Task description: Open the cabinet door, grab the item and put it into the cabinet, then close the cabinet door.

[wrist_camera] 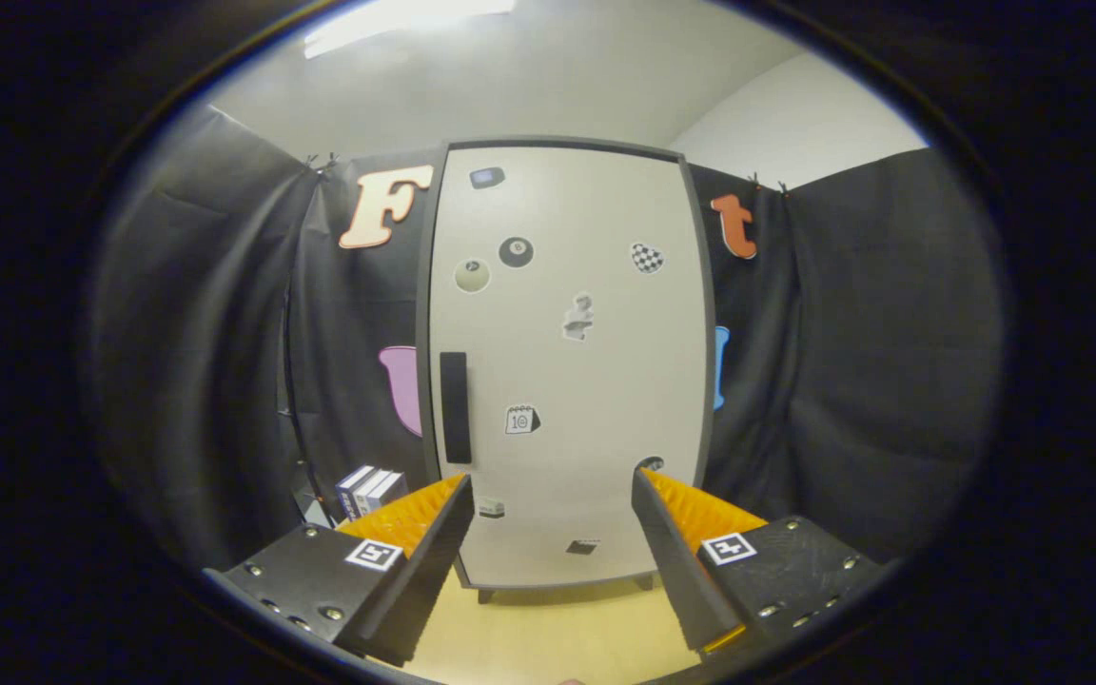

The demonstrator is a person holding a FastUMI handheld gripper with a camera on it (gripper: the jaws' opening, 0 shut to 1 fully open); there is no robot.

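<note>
The hand-held gripper [548, 533] hangs spread wide and empty before the closed cabinet door [567, 362]. Its upright handle [454, 407] stands ahead, left of centre, beyond the left finger; boxes [369, 489] sit left of the cabinet.

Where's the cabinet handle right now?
In the gripper view, the dark vertical handle sits near the left edge of the closed cabinet door, above and beyond the left finger of the open tongs.

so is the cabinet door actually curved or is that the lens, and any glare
Gripper view: fisheye bends the tall pale cabinet door and its black vertical handle; ceiling light strip blows out; door evenly lit, no glare; open gripper fingers sharp.
</note>
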